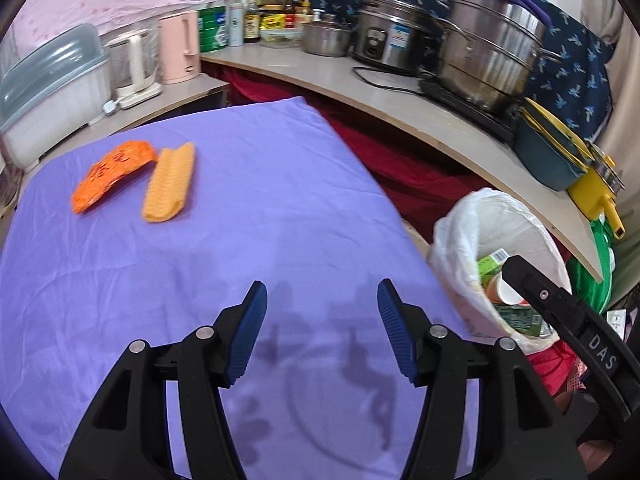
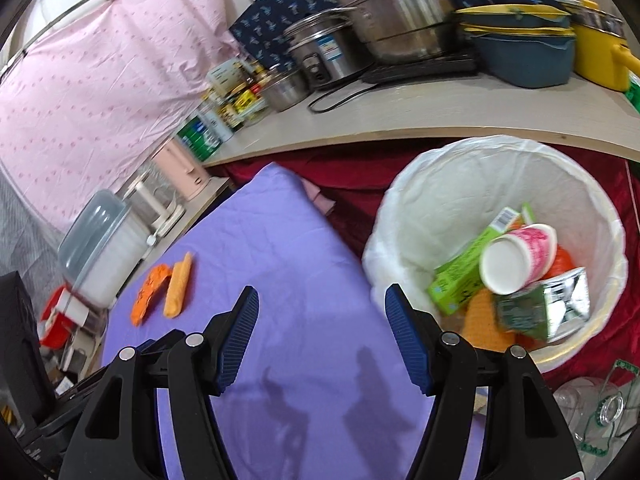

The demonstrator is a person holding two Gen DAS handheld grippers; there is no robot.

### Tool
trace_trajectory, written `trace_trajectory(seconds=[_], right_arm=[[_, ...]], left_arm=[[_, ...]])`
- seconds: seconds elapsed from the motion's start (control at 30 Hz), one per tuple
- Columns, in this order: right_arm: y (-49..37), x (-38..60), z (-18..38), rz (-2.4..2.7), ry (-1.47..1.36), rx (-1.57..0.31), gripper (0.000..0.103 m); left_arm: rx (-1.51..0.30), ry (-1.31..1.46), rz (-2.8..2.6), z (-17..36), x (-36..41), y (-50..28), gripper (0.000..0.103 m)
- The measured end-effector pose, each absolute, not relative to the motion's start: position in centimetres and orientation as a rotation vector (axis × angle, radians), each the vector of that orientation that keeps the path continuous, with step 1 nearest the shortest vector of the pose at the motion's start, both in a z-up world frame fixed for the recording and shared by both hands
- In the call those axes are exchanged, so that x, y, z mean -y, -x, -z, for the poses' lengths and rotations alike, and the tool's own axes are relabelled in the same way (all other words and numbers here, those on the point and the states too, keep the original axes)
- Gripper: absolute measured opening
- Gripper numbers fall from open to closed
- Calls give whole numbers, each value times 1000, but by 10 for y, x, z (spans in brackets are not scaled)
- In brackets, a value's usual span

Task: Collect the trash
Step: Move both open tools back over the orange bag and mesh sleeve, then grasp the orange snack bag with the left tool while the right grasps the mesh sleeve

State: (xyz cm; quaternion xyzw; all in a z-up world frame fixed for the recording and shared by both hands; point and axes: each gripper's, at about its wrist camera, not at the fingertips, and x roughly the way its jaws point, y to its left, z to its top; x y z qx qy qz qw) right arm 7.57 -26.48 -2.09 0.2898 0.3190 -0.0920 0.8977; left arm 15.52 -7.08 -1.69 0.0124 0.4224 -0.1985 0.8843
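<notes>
Two pieces of trash lie side by side on the purple cloth: an orange wrapper and a pale orange ridged packet. My left gripper hangs open over the cloth's near part, nothing between its blue pads. My right gripper is also open and empty, above the cloth's right edge. The white-lined trash bin beside the table holds a green carton, a pink paper cup and a foil pack. Part of the right gripper's body crosses the left wrist view.
A curved wooden shelf behind the table carries steel pots, a rice cooker, jars and bottles. A pink kettle and a lidded plastic box stand at the left. Dark red cloth lies between table and shelf.
</notes>
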Motion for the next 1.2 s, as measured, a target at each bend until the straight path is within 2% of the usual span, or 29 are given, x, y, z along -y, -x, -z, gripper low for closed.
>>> trace_trajectory(seconds=[0.77,1.17,1.2], right_arm=[[-166,135,32,-24,-485,-776,64],[-235,94,54,-82,-479,-833,64],[-240,91,56,-85,-478,-835,64]], left_arm=[[-891,83,181,33,-81,-211,55],[-891,121,79,46,-142,-270,66],[-892,128,81,47,-145,-276,69]])
